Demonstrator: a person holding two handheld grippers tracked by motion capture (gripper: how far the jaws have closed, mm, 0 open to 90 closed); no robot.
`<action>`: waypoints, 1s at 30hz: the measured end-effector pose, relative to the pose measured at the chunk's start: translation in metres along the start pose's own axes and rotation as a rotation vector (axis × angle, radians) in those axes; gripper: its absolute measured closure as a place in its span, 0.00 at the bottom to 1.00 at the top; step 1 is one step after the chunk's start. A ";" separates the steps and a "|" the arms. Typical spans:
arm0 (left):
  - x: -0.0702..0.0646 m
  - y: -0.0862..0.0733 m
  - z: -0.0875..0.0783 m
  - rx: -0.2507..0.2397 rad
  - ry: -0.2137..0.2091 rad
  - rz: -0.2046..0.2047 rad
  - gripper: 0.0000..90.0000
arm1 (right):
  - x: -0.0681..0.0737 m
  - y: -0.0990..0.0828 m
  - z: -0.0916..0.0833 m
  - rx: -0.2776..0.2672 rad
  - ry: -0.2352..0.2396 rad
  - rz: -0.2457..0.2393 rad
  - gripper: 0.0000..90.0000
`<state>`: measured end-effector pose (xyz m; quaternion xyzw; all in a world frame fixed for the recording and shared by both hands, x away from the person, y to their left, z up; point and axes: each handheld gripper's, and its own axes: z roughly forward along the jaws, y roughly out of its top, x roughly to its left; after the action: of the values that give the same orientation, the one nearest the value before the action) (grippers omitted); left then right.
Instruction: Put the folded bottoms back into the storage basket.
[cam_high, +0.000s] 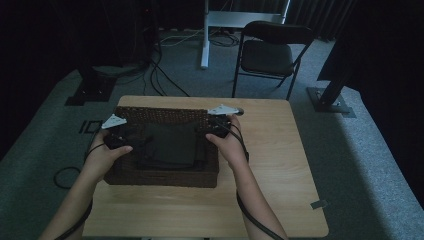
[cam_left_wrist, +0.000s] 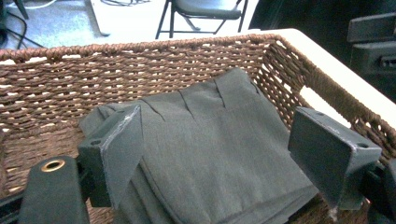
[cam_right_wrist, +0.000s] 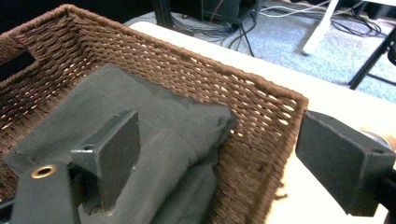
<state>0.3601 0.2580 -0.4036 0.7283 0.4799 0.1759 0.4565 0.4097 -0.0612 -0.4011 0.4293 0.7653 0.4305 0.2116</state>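
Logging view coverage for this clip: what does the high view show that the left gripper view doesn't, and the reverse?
High view alone: both hands, the right gripper, the whole table and the carpet. Left gripper view alone: the left gripper close up, jaws apart over the folded dark cloth, and its pleats. Shared: the wicker basket, the cloth and the black chair.

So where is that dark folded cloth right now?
The dark folded cloth lies inside the woven basket on the table's left half in the high view, between the two hand-held grippers.
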 end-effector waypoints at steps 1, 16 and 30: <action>-0.001 -0.001 -0.001 -0.004 0.003 0.002 0.21 | -0.002 -0.001 -0.002 0.001 -0.003 0.005 0.15; -0.002 -0.014 -0.027 -0.039 0.057 -0.011 0.21 | -0.024 -0.023 -0.025 -0.021 -0.057 -0.021 0.15; -0.006 -0.034 -0.044 -0.049 0.074 -0.010 0.21 | -0.047 -0.053 -0.040 -0.031 -0.105 0.030 0.15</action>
<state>0.3080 0.2790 -0.4077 0.7074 0.4957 0.2122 0.4569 0.3823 -0.1339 -0.4263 0.4594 0.7397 0.4225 0.2516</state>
